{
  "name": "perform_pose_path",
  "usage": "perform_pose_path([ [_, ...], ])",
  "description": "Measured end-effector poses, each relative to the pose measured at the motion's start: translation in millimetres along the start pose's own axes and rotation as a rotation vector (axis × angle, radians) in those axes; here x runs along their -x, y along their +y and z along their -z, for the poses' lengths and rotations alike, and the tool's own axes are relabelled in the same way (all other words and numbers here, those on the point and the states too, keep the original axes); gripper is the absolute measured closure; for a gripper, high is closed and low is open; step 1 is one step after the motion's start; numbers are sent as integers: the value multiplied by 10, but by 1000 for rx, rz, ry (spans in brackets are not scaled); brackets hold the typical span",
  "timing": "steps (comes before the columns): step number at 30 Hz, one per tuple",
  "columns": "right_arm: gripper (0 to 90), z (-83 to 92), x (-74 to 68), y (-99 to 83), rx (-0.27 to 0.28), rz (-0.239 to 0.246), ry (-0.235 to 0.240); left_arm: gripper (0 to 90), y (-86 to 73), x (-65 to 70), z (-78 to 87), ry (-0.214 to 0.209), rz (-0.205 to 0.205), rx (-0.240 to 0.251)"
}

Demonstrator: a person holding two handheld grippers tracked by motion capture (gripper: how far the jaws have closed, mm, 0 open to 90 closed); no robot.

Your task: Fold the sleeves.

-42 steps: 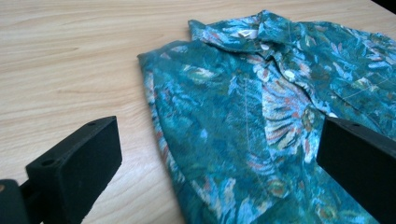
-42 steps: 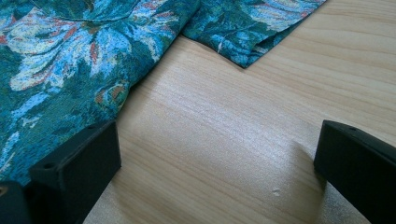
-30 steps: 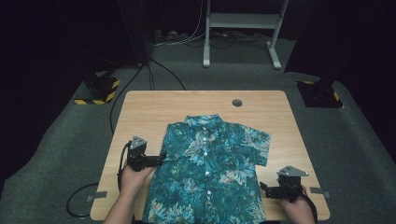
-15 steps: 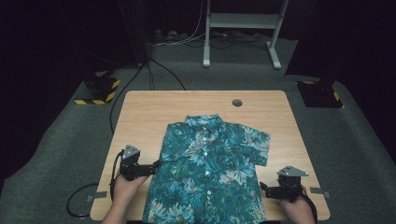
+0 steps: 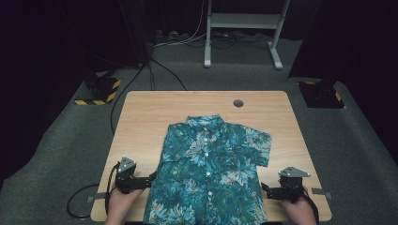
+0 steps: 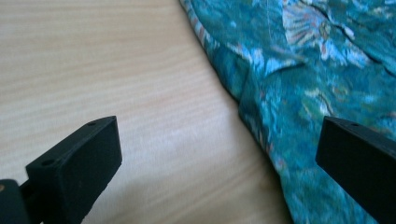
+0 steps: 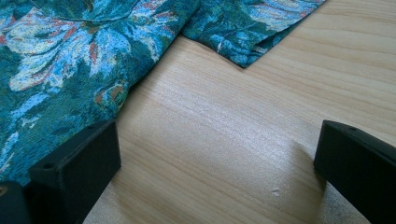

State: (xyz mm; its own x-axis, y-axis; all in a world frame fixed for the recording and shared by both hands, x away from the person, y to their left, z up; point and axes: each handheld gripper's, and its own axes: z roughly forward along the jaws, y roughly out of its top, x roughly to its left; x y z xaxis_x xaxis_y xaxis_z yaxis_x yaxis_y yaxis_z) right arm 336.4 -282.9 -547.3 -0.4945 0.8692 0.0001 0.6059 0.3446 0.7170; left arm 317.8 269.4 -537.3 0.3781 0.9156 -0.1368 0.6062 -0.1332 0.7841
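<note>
The left gripper point(image 5: 151, 179) is sliding back down the shirt point(image 5: 211, 173) edge, jaws gaping, hem just ahead of it. The right gripper point(image 5: 265, 191) is waiting agape just beside the opposite hem, probably lining up a fold.

No text, label, brand or number can be read anywhere. The shirt point(image 5: 211, 173) carries a leaf and flower print without lettering, and no tag shows on it. The desk point(image 5: 141, 122) is bare wood grain. The yellow-and-black hazard stripes point(image 5: 96, 101) on the floor plate by the desk are the sole sign-like marking, without words.
</note>
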Motion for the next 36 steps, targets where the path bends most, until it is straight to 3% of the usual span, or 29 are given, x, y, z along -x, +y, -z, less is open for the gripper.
perform_pose_path([
  [5,1,0,0,0,0,0,0,8,-119,39,-6,33,-23,-72],
  [15,1,0,0,0,0,0,0,5,-148,122,-35,91,-101,-107],
  [25,3,7,5,-2,4,5,26,5,-149,122,-34,91,-99,-105],
  [36,9,11,16,1,14,1,22,5,-148,122,-34,91,-99,-106],
])
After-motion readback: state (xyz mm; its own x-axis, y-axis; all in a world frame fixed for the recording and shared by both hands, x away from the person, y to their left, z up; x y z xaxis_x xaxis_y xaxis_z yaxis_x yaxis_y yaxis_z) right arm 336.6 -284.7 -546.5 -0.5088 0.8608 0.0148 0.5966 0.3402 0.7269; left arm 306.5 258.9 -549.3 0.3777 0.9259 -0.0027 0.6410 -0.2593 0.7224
